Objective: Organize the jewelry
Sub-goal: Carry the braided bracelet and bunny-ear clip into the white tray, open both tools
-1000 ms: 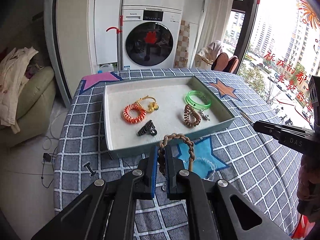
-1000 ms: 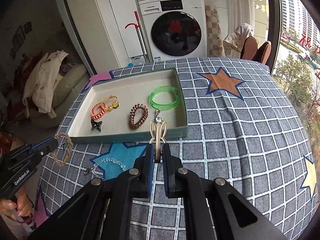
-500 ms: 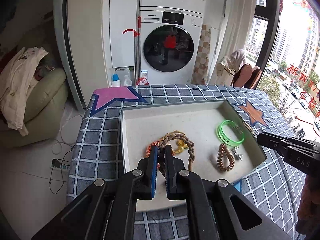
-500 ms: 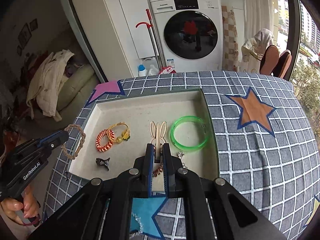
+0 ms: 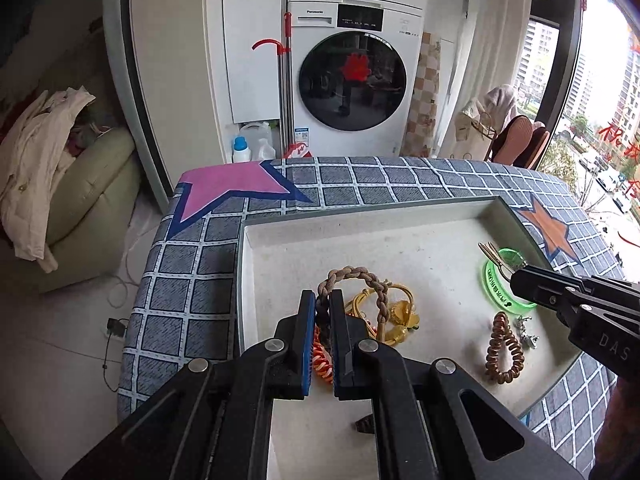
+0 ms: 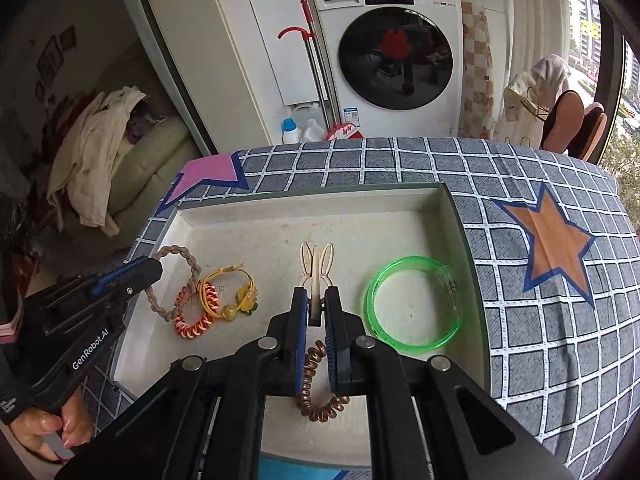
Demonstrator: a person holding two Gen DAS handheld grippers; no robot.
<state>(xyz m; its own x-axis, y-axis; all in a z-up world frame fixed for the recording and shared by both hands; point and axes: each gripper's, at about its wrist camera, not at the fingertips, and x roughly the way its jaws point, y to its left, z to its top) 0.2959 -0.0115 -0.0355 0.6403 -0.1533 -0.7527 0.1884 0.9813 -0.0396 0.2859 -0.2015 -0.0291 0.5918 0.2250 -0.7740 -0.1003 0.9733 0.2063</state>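
My left gripper (image 5: 319,308) is shut on a braided tan bracelet (image 5: 352,276) and holds it over the left part of the shallow tray (image 5: 360,216). The bracelet also shows in the right wrist view (image 6: 176,252). My right gripper (image 6: 316,304) is shut on a cream rabbit-ear hair clip (image 6: 317,264) over the tray's middle. In the tray lie an orange coil hair tie (image 6: 192,320), a yellow bracelet (image 6: 236,292), a green bangle (image 6: 412,304), a brown coil hair tie (image 6: 316,392) and a small metal charm (image 5: 526,332).
The tray (image 6: 460,232) sits on a table with a grey checked cloth (image 6: 540,320) printed with stars. Behind the table stand a washing machine (image 5: 352,76), detergent bottles (image 5: 252,148) and a sofa with clothes (image 5: 48,160). A window is at the right.
Both grippers have moved forward from the table's front edge to over the tray, each carrying its item. The tray now fills the lower view.
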